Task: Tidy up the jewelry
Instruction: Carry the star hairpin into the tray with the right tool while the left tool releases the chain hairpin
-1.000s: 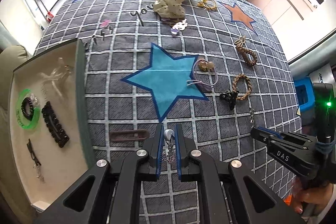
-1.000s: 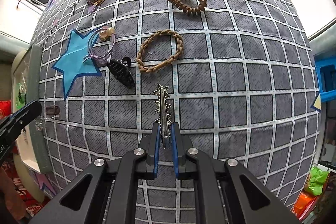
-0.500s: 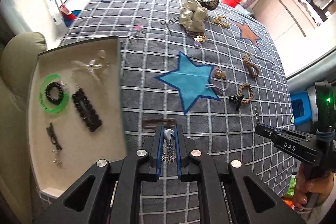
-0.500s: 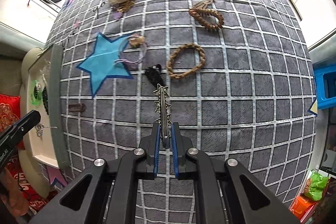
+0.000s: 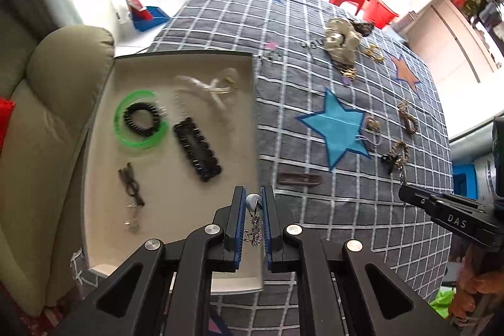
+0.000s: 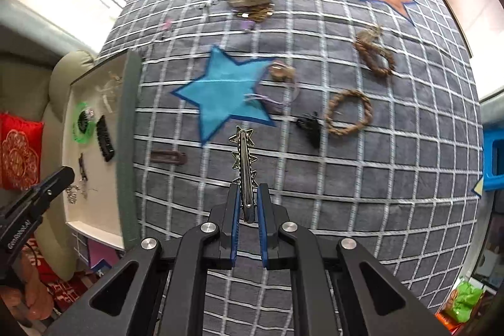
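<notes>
Tray [image 5: 104, 128] sits left of the blanket [image 5: 315, 210], bangle [image 5: 138, 118] and comb clip [image 5: 197, 150] inside it, braided ring [image 6: 348, 115] far right.

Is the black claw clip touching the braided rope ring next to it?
Apart. The right wrist view shows grey cloth between the black claw clip and the braided rope ring.

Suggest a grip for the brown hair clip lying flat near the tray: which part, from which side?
Judging by its pose, take the brown hair clip across its narrow width near the middle, coming straight down from above. It is long, thin and flat on the blanket, so fingers should straddle the two long edges. It lies clear of the tray.
</notes>
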